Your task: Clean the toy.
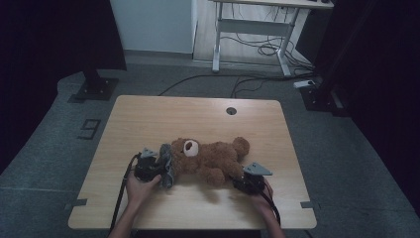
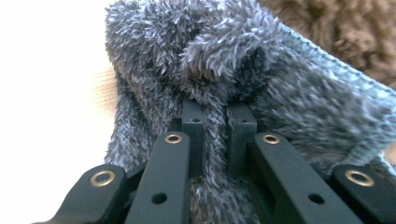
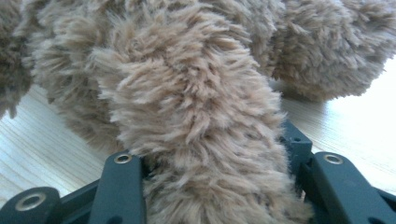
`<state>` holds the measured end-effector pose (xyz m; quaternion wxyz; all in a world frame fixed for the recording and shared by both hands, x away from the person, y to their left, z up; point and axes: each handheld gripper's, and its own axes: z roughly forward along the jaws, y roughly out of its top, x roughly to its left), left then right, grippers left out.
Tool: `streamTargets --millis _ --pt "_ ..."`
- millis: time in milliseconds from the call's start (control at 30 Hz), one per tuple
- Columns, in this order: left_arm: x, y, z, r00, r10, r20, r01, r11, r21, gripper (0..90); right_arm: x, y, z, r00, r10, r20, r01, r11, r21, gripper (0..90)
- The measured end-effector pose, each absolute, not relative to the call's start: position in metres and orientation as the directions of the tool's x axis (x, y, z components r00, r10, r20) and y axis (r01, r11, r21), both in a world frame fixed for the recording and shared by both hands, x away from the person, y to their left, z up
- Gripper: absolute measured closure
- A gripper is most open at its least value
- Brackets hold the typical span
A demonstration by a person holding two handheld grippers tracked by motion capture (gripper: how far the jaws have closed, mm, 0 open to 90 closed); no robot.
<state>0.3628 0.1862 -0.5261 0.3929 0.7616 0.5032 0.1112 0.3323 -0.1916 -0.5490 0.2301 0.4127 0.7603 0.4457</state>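
Meanwhile left gripper [image 2: 215, 116] pinches the grey fuzzy cloth [image 2: 261, 79] — right gripper [image 3: 210, 154] clamps the teddy bear [image 1: 210, 158]'s limb.

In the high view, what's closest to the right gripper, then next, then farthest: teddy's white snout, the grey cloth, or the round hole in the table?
1. Snout, on the teddy's head, left of the right gripper.
2. Cloth, farther left, beside the head.
3. Hole, near the table's far edge.

A single mark shaped like the digit 9 [image 1: 89, 128] is seen taped on the grey floor [image 1: 44, 148], left of the surface [image 1: 148, 114].
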Motion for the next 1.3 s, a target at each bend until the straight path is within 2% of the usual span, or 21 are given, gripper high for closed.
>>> streamTargets --millis 200,500,700,900,967,1100,1300 --pt "0.357 0.194 -0.516 0.467 0.858 -0.213 0.659 -0.177 0.731 79.2 0.332 -0.192 -0.549 -0.546 0.838 0.012 0.42 0.261 0.869 47.7" --pt "0.327 0.215 -0.491 0.453 0.876 -0.168 0.605 -0.163 0.78 79.2 0.33 -0.196 -0.548 -0.528 0.849 0.003 0.416 0.255 0.873 41.4" --pt "0.315 0.24 -0.492 0.384 0.914 -0.132 0.615 -0.147 0.775 79.0 0.327 -0.198 -0.547 -0.523 0.852 0.006 0.405 0.242 0.882 35.2" --pt "0.307 0.282 -0.49 0.276 0.958 -0.078 0.672 -0.134 0.728 78.4 0.327 -0.2 -0.548 -0.524 0.852 0.013 0.403 0.234 0.885 33.8" --pt "0.309 0.292 -0.494 0.267 0.959 -0.091 0.718 -0.136 0.683 77.4 0.327 -0.2 -0.548 -0.523 0.852 0.019 0.407 0.23 0.884 33.7" --pt "0.312 0.303 -0.505 0.273 0.954 -0.126 0.749 -0.128 0.65 74.9 0.326 -0.2 -0.548 -0.522 0.853 0.022 0.408 0.227 0.884 33.4" --pt "0.317 0.304 -0.515 0.304 0.932 -0.196 0.764 -0.115 0.635 63.6 0.326 -0.2 -0.548 -0.523 0.852 0.021 0.405 0.227 0.886 33.1"
